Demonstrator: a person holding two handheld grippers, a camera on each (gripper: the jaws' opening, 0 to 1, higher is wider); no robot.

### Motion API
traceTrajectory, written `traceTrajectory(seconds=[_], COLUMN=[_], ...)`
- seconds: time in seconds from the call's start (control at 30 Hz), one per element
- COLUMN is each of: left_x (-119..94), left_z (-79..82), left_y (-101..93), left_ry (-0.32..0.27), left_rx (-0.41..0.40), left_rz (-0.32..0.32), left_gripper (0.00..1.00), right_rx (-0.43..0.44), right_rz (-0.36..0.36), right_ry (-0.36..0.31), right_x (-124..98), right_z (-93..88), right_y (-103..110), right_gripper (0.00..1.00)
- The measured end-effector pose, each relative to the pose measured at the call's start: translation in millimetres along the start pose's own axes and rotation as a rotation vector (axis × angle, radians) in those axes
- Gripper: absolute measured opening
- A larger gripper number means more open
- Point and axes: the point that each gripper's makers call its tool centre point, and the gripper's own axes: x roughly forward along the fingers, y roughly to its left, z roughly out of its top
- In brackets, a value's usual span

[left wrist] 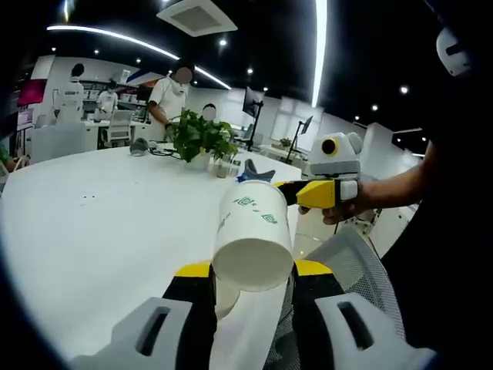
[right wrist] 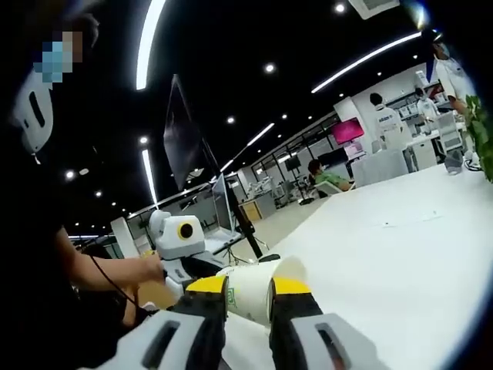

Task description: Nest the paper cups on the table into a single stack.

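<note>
A white paper cup (left wrist: 254, 223) with green print points its base at the camera in the left gripper view. The right gripper (left wrist: 306, 194) reaches in from the right, shut on that cup near its far end. Its base sits at the mouth of a second white cup (left wrist: 240, 327), which lies between the yellow-tipped jaws of my left gripper (left wrist: 253, 268), shut on it. In the right gripper view, my right gripper (right wrist: 248, 287) clamps the cup (right wrist: 250, 297) across its body. The left gripper (right wrist: 196, 266), held by a hand, meets it from the left.
Both cups are held up over the near edge of the white table (left wrist: 92, 223). A potted plant (left wrist: 202, 137) and small items stand at its far side. A grey mesh chair (left wrist: 350, 262) is below right. People stand in the background by desks.
</note>
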Motion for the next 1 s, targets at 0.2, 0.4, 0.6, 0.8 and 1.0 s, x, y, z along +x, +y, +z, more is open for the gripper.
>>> traceTrajectory(seconds=[0.2, 0.4, 0.6, 0.8, 1.0], left_x=[0, -1, 2, 6, 1], left_z=[-9.7, -13.5, -15.6, -21.6, -24.6], left_y=[-5.7, -8.2, -10.2, -3.7, 2.9], left_ry=[0.011, 0.015, 0.026, 0.047, 0.035], left_rx=[0.016, 0.037, 0.062, 0.126, 0.156], left_rz=[-0.01, -0.001, 0.01, 0.047, 0.105], left_gripper=[0.35, 0.35, 0.36, 0.42, 0.55], right_rx=[0.025, 0.034, 0.003, -0.05, -0.109], right_rz=[0.03, 0.048, 0.079, 0.092, 0.08], right_ry=[-0.006, 0.015, 0.046, 0.085, 0.116], right_x=[4, 6, 7, 8, 12], right_z=[4.8, 5.3, 6.7, 3.9, 1.9], right_y=[8, 12, 18, 21, 17], right_gripper=[0.1, 0.01, 0.0, 0.0, 0.0])
